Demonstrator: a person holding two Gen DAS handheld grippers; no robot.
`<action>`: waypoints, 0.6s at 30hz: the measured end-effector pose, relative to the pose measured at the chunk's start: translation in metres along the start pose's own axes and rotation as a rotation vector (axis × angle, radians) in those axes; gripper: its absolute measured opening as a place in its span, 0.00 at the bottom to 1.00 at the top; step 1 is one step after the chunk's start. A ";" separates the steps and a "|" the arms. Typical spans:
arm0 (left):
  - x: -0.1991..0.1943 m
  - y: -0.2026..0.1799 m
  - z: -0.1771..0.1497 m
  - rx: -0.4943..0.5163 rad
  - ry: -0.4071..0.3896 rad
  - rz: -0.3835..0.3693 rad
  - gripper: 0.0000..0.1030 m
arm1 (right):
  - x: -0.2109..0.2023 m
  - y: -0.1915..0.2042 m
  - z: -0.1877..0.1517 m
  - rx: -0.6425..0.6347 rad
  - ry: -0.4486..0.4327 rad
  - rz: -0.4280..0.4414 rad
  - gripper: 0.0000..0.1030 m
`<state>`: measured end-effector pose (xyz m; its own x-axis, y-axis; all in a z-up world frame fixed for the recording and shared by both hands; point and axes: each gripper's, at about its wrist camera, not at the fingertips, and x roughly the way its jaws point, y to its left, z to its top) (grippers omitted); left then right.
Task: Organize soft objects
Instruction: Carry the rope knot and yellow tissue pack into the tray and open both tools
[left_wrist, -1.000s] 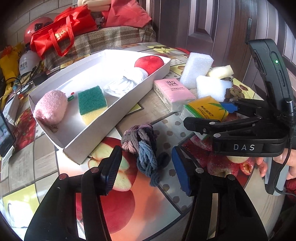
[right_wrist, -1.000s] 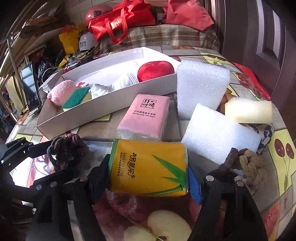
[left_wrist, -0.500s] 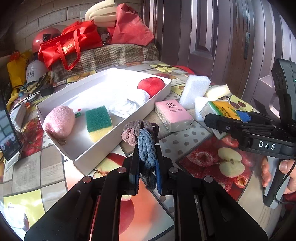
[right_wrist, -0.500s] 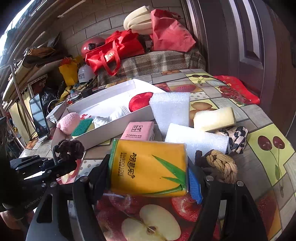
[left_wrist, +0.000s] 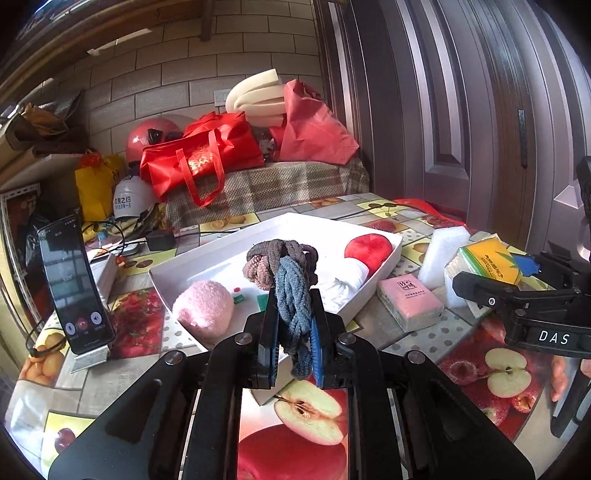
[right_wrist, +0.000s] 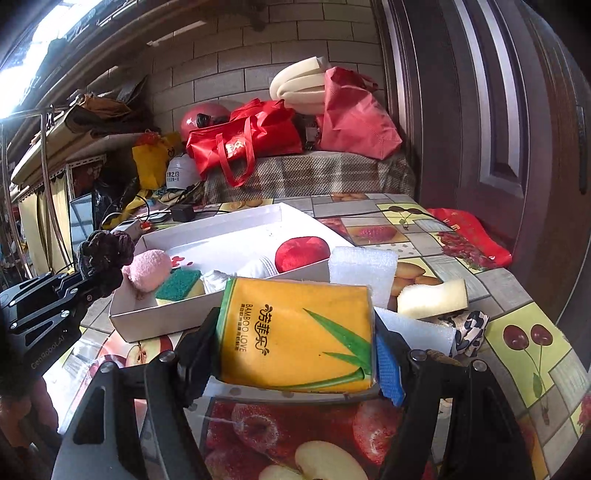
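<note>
The white tray (left_wrist: 384, 267) lies on the fruit-print table (left_wrist: 140, 325) with its long axis running from near left to far right, and the coming move turns on that: each held thing has to cross the tray's near long wall and come down into bare floor. The tray already holds a pink plush ball (left_wrist: 203, 308) at its near-left end, a green and yellow sponge (right_wrist: 177, 290) beside it, a white cloth bundle (left_wrist: 341, 282) in the middle and a red plush piece (left_wrist: 367, 249) at the far-right end. The widest bare floor looks to be along the far wall, behind the ball and the sponge.

The left gripper (left_wrist: 293, 339) is clenched on the braided rope knot (left_wrist: 286, 280), which stands upright between the pads with its brown loops above the fingers and its blue tail hanging below them. Seen from the left wrist, the knot sits just in front of the tray's near wall, so this hand seems the nearer to the drop.

The right gripper (right_wrist: 295, 354) grips the yellow tissue pack (right_wrist: 297, 336) across its width, long side level, clear of the table. It lies to the right of the tray, with the pink tissue pack (left_wrist: 410, 301) and a white foam block (right_wrist: 362, 269) between it and the tray's right end, which crowds a straight approach. Going over them looks safer.
</note>
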<state>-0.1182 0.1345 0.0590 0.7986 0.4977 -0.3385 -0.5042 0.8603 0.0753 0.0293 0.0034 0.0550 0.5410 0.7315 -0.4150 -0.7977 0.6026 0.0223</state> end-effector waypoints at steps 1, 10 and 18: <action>0.003 0.003 0.001 -0.004 -0.001 0.008 0.13 | 0.002 0.003 0.001 -0.008 -0.003 -0.002 0.71; 0.036 0.030 0.009 -0.045 0.010 0.089 0.13 | 0.033 0.044 0.014 -0.101 -0.026 0.011 0.71; 0.069 0.068 0.015 -0.142 0.033 0.140 0.13 | 0.070 0.060 0.032 -0.077 -0.041 -0.012 0.71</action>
<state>-0.0924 0.2288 0.0553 0.7074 0.6055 -0.3647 -0.6528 0.7575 -0.0085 0.0276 0.1015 0.0567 0.5600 0.7379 -0.3768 -0.8084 0.5862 -0.0534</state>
